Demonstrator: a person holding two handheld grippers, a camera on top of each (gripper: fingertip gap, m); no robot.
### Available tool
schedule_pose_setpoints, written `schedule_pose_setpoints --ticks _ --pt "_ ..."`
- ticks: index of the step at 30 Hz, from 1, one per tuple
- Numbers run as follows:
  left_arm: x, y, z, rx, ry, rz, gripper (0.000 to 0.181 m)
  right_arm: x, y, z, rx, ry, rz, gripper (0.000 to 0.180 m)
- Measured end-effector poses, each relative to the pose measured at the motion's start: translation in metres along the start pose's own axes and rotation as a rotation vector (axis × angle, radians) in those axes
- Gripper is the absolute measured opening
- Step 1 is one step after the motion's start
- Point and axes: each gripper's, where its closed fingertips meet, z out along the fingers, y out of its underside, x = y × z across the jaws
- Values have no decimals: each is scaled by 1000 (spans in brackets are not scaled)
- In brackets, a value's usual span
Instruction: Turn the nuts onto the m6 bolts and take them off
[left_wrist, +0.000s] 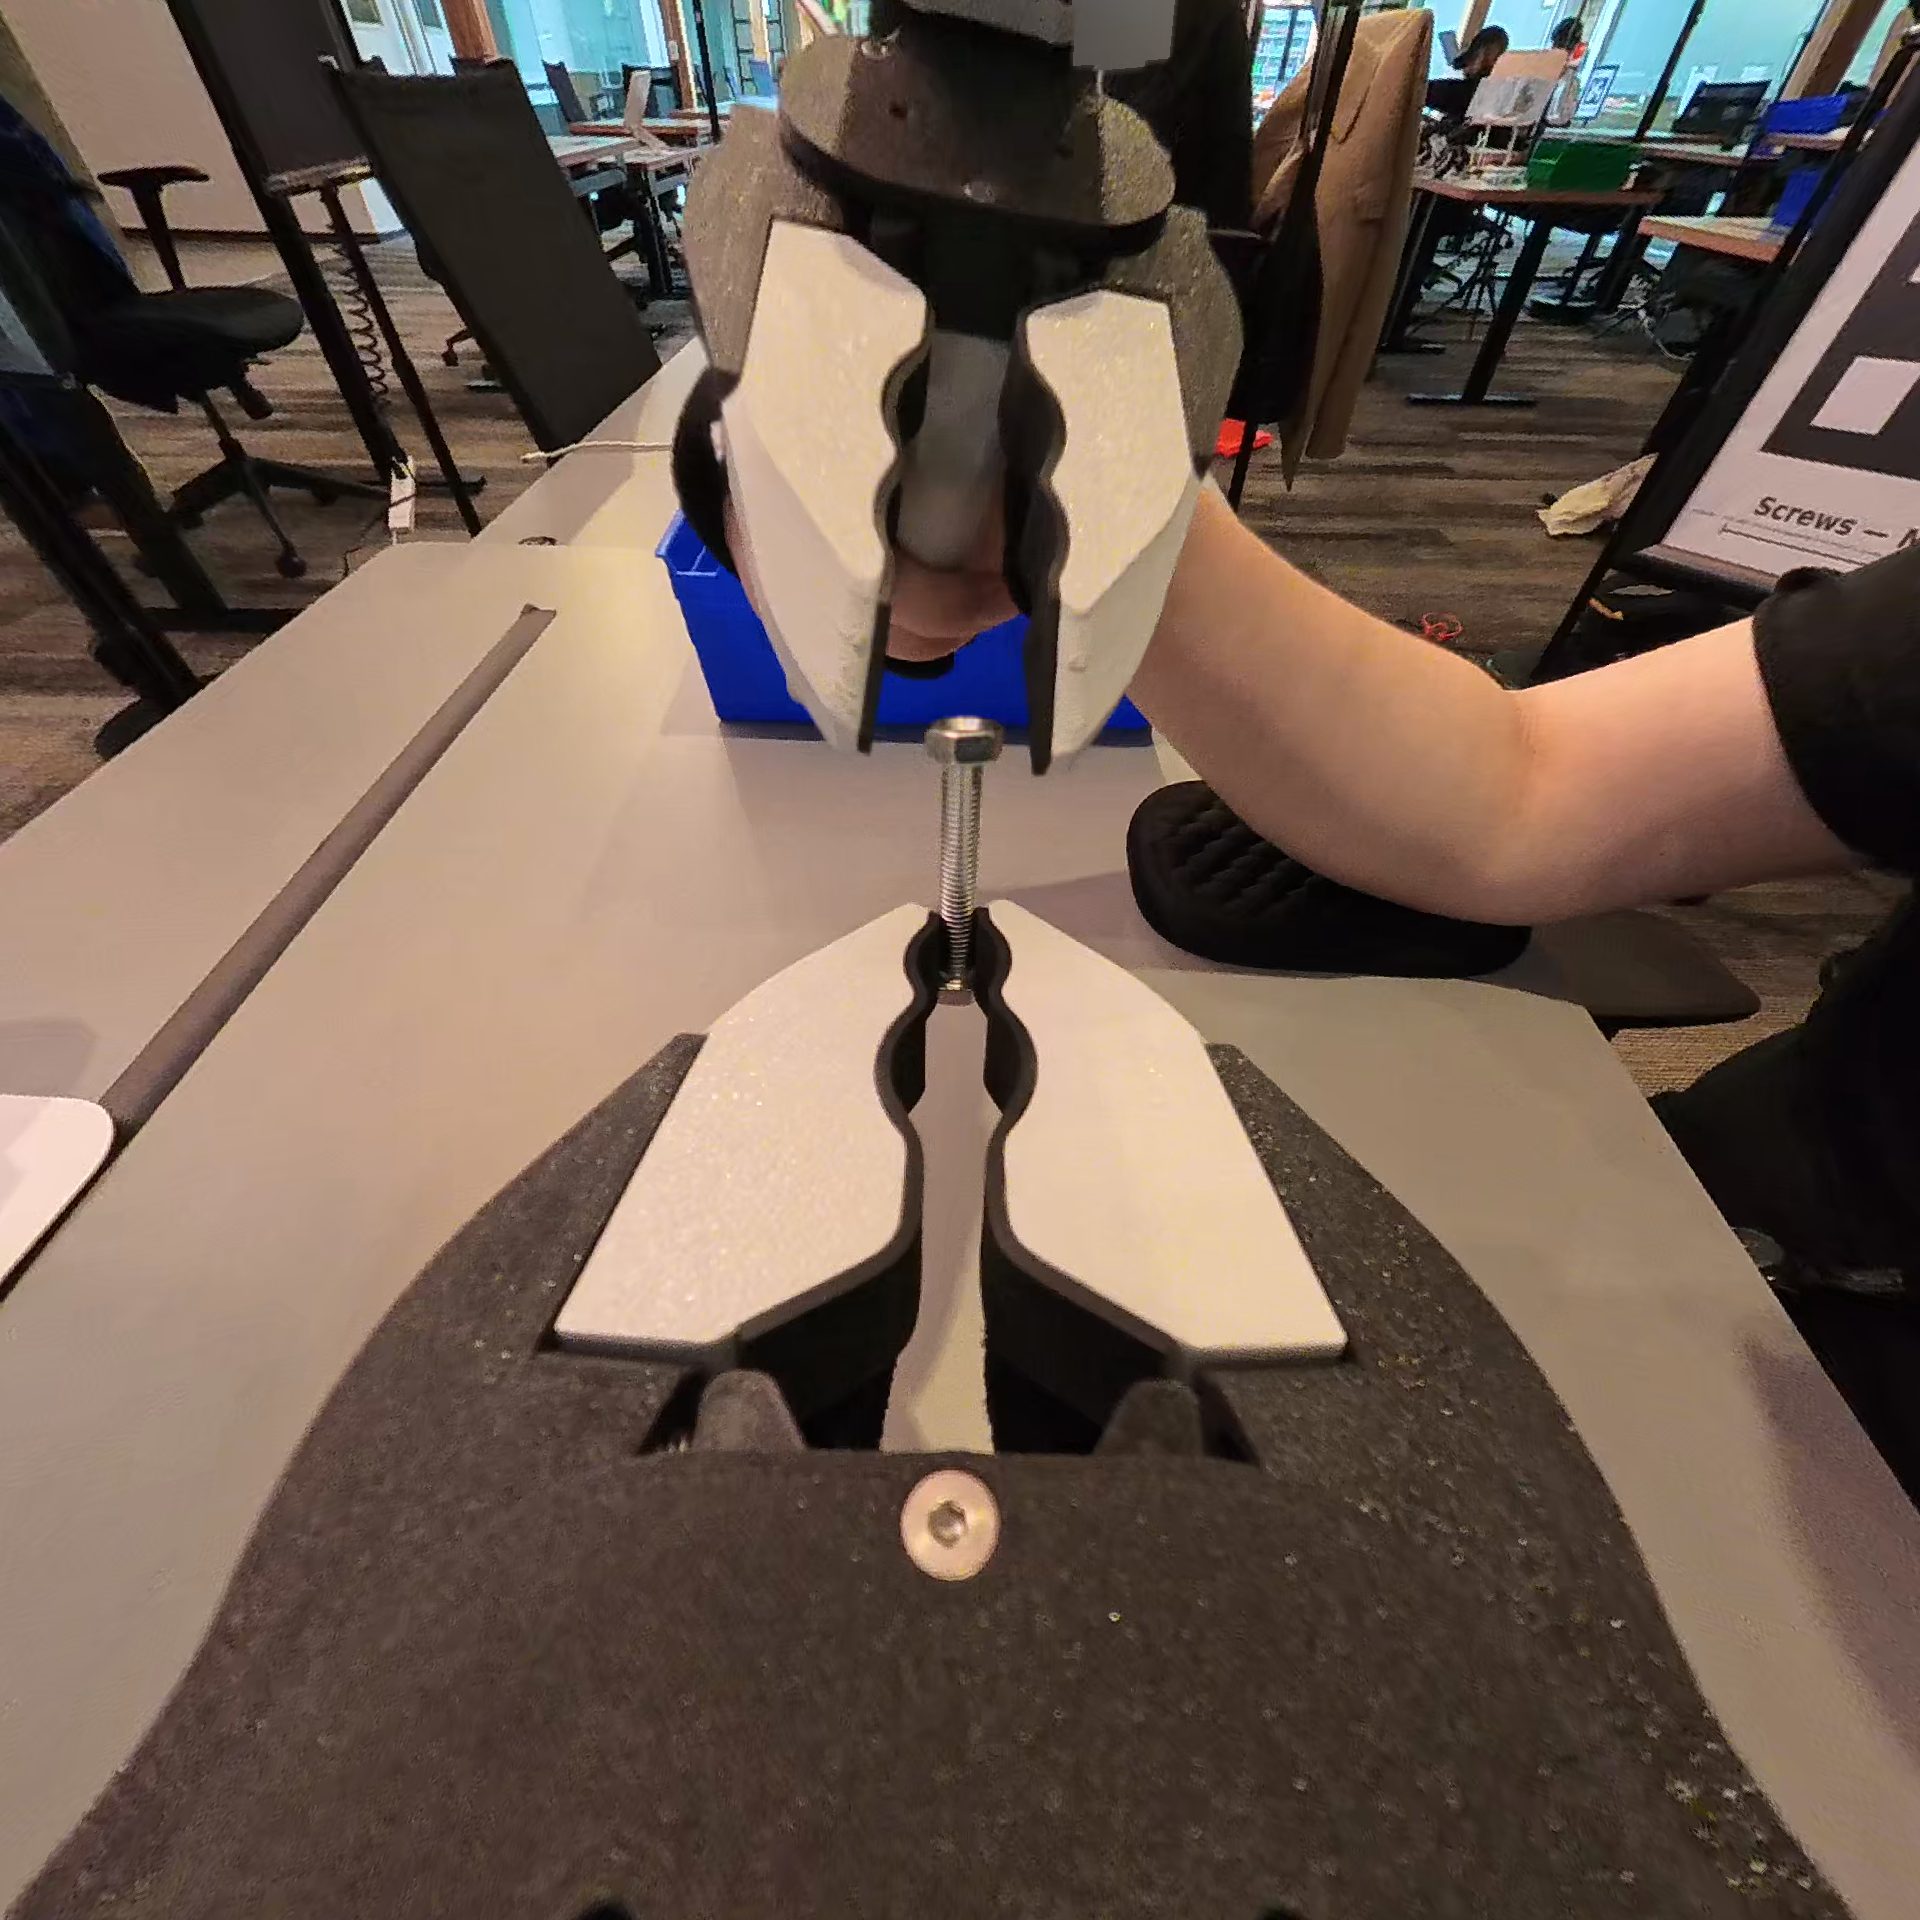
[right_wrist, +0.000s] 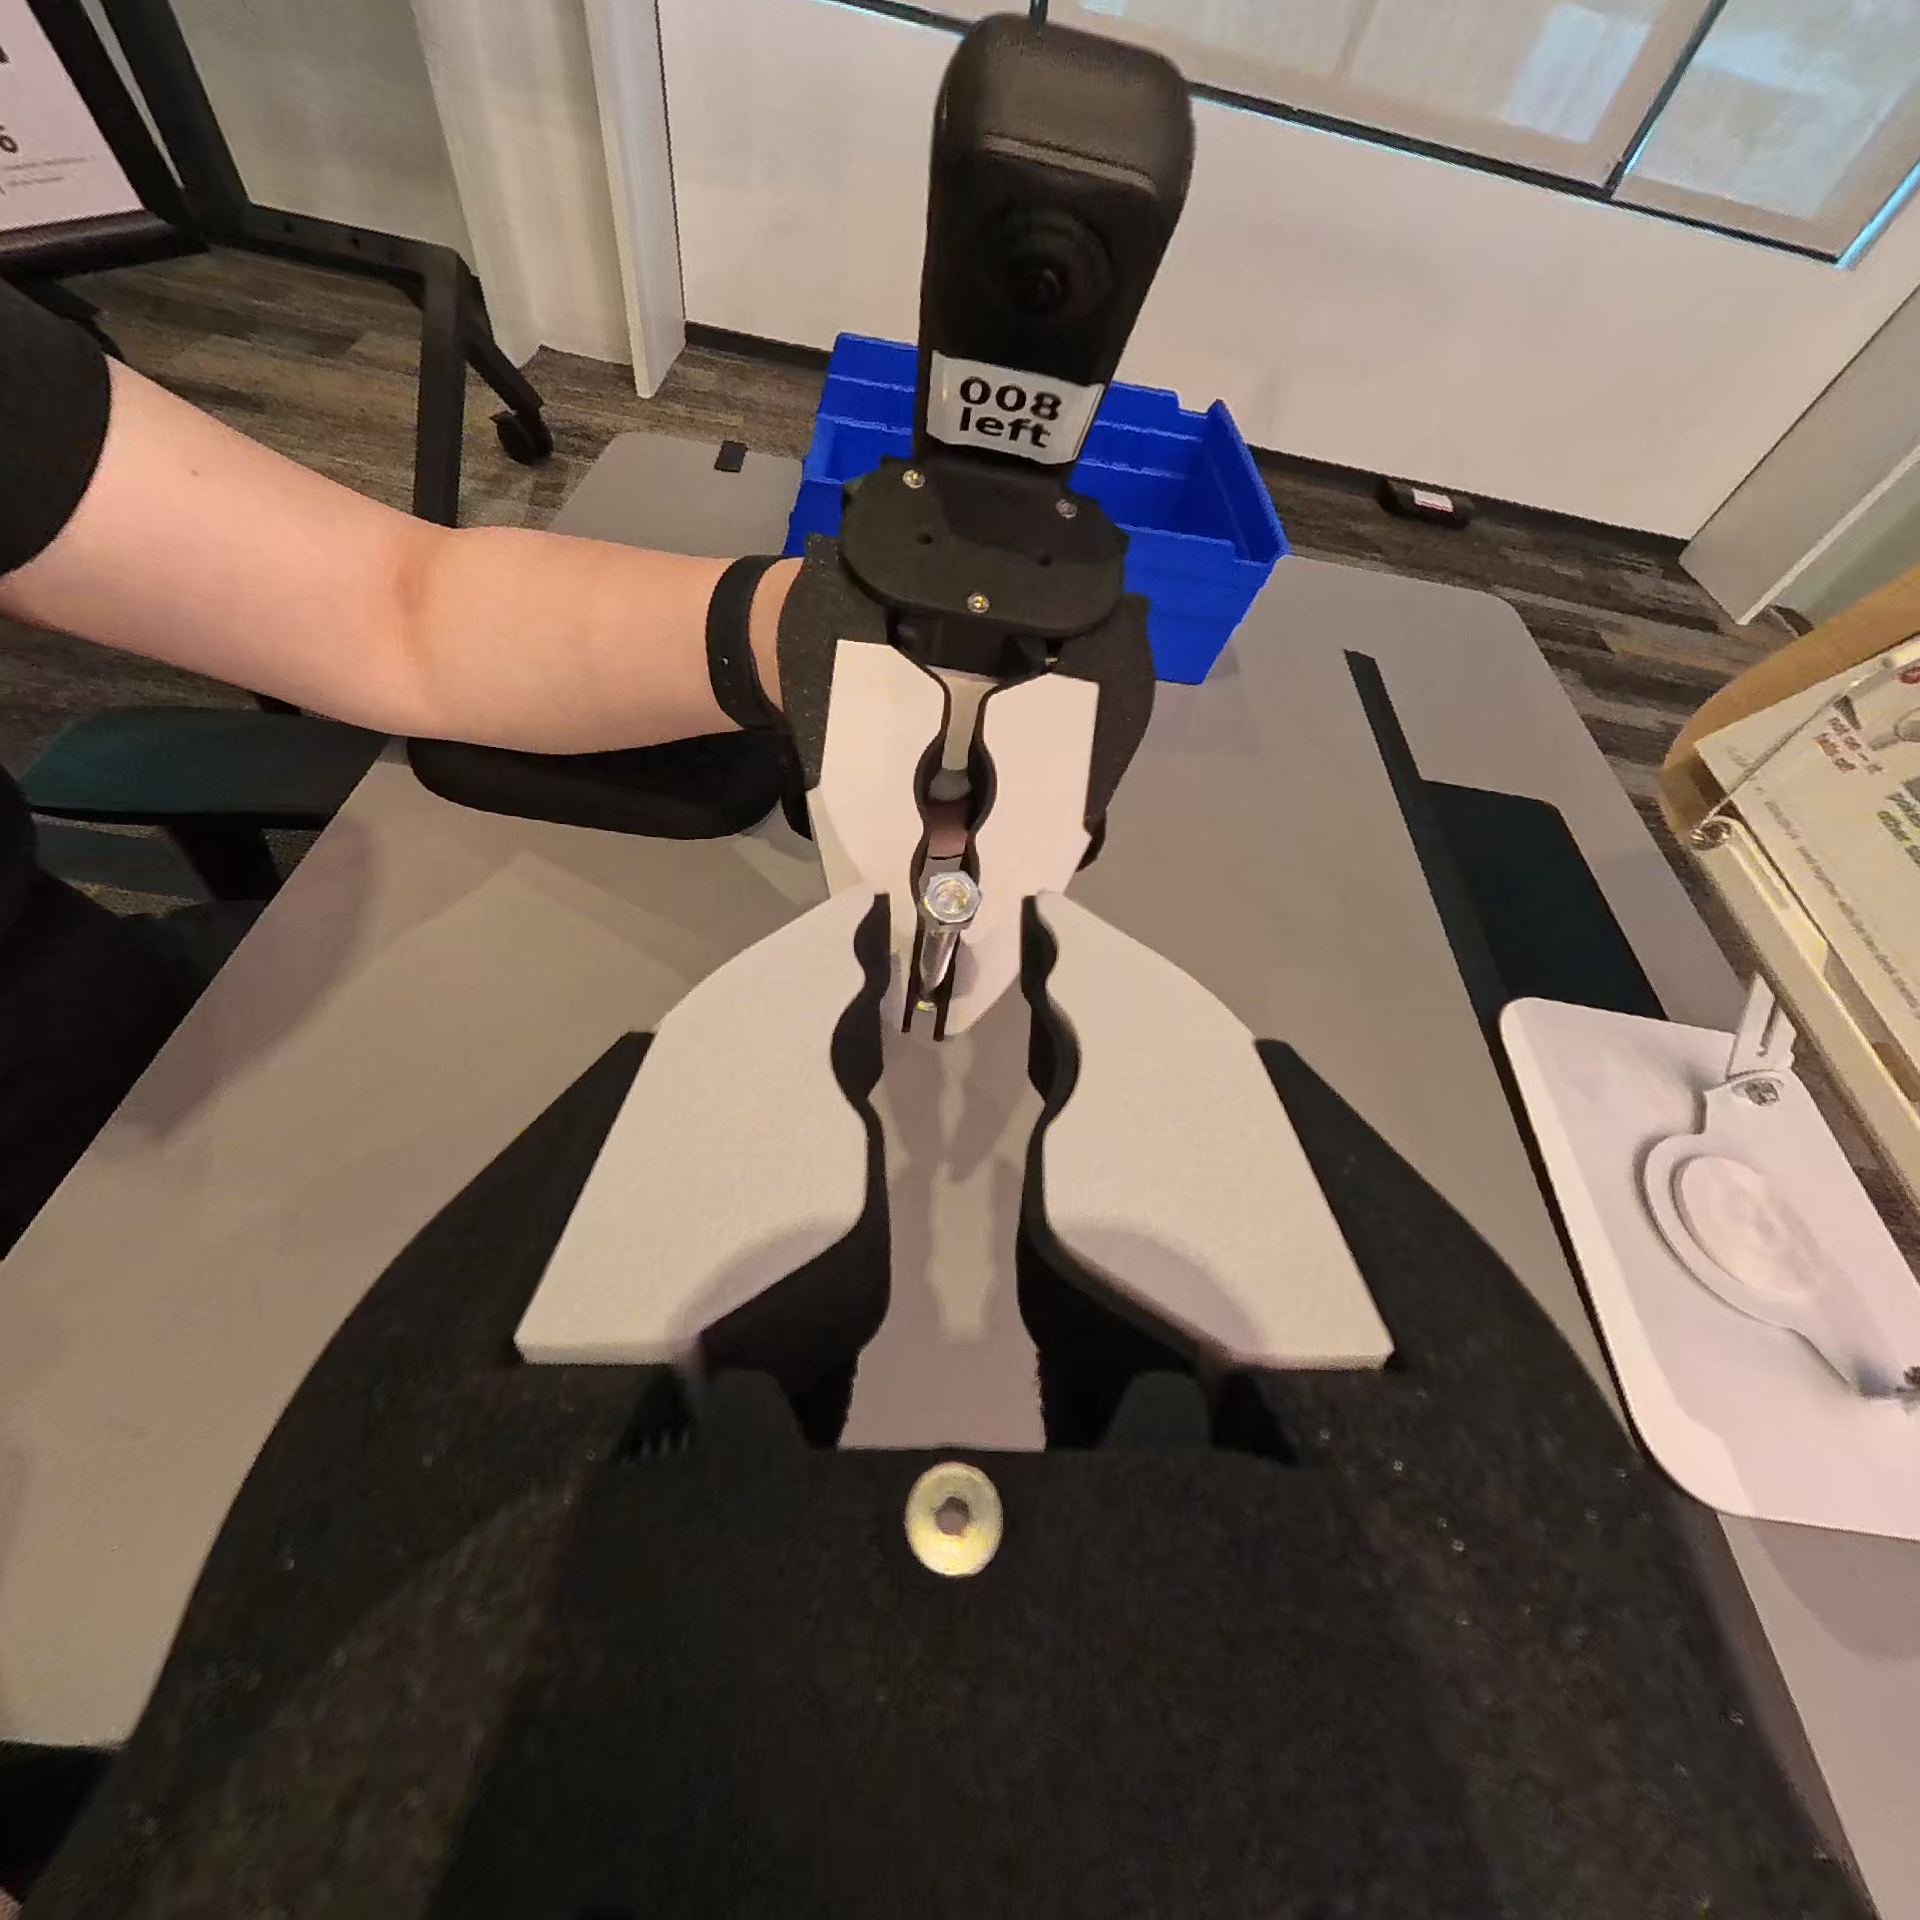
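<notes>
A silver M6 bolt (left_wrist: 958, 831) sticks out forward from my left gripper (left_wrist: 958, 914), which is shut on its near end. A hex nut (left_wrist: 962, 742) sits at the bolt's far end. My right gripper (left_wrist: 951, 756) faces it from the far side, open, with one fingertip on each side of the nut and a small gap to it. In the right wrist view my right gripper (right_wrist: 956, 912) is open around the nut (right_wrist: 951, 896) and the bolt (right_wrist: 935, 956), held by the left gripper (right_wrist: 928, 1023). Both are above the grey table (left_wrist: 468, 935).
A blue bin (left_wrist: 743, 665) stands on the table behind the grippers; it also shows in the right wrist view (right_wrist: 1195, 499). A black padded rest (left_wrist: 1299, 904) lies under the person's forearm. A white base plate with a stand (right_wrist: 1714, 1247) is at the right. The grippers are tip to tip, or close to it.
</notes>
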Motion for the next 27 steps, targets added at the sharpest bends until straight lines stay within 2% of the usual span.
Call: schedule_pose_setpoints --ticks 11,15,27 --pt "0 -3 -2 6 -8 -4 5 -1 -4 2 23 -22 37 19" --pt "-2 -3 -3 4 -17 -10 5 2 -2 3 8 -7 44 10" --pt "0 6 1 -69 -25 3 5 -5 6 2 -40 -58 83 10"
